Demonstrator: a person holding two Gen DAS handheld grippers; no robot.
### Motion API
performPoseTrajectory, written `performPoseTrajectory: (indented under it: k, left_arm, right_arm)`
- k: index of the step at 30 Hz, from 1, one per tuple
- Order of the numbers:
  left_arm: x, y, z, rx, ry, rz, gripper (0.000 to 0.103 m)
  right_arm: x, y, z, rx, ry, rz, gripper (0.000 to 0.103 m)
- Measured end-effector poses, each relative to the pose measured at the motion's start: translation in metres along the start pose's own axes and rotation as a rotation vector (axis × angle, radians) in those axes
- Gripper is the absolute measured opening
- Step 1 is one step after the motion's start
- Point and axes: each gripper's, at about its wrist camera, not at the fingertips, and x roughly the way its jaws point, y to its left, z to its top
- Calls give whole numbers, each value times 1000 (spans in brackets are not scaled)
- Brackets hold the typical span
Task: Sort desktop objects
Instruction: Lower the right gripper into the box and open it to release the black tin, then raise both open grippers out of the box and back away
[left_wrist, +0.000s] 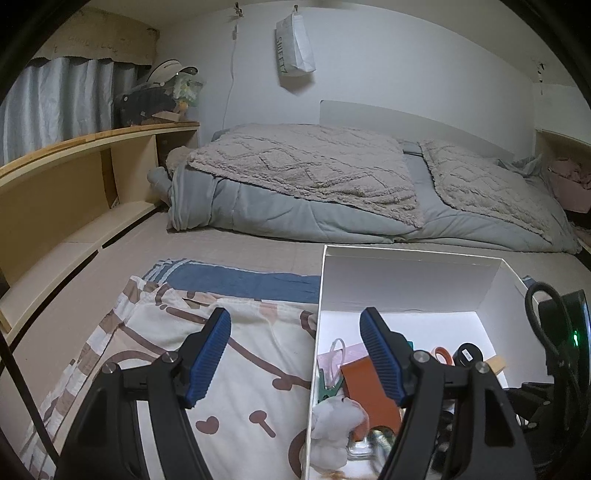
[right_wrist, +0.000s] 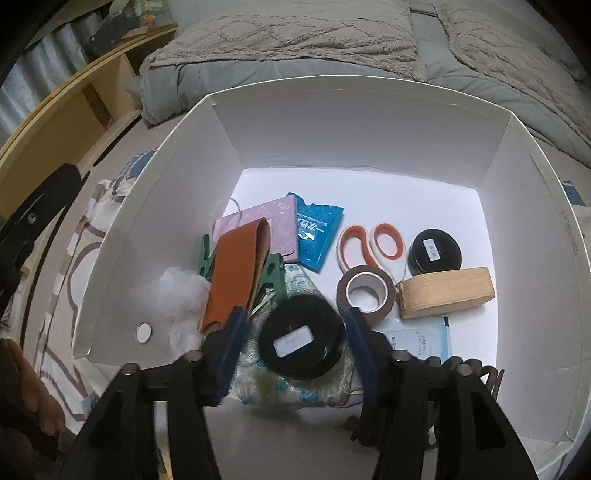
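A white cardboard box (right_wrist: 177, 155) holds several small objects: an orange leather case (right_wrist: 236, 280), white-and-orange scissors (right_wrist: 373, 243), a brown tape roll (right_wrist: 365, 291), a wooden block (right_wrist: 447, 291), two black round tins (right_wrist: 303, 339), a blue packet (right_wrist: 316, 229), a pink card and white fluff. My right gripper (right_wrist: 295, 332) is open inside the box, its blue fingers either side of the nearer black tin, not closed on it. My left gripper (left_wrist: 295, 332) is open and empty, straddling the box's left wall (left_wrist: 317, 332).
The box sits on a patterned cream cloth (left_wrist: 240, 369) spread on a bed. A folded grey duvet (left_wrist: 295, 192) with beige blankets lies behind it. A wooden shelf unit (left_wrist: 74, 184) runs along the left. The right gripper's body (left_wrist: 554, 350) is at the left view's right edge.
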Motion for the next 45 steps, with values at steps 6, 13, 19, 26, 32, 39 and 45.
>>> performPoseTrajectory:
  k: [6,13,19,26,32,39,45]
  left_arm:
    - [-4,-2,1,-10,-2,-4,72]
    - [-8,-1,0,-16,1,2,73]
    - [-15,4,2,-36,2,6,73]
    - [-22,1,3,-36,0,20,84]
    - [-28,-4,3,-31,10,7,100]
    - [-34,-7,3,-13,34,13,102]
    - [-40,-9,4,-7,44,7,103]
  right_arm:
    - [-3,8,-3,-51,-9,-25,71]
    - [-10,6,-2,-45,-43,-4,71]
    - [-21,0,-1,-17,-103,-10,72]
    - [-40,-16,-1,26,-159,-33,77]
    - [-54,-29,-2,57,-192,-51,90]
    - [-64,-40,-5,83,-211,-85,103]
    - [-83,-45,-8,81,-263,-105,103]
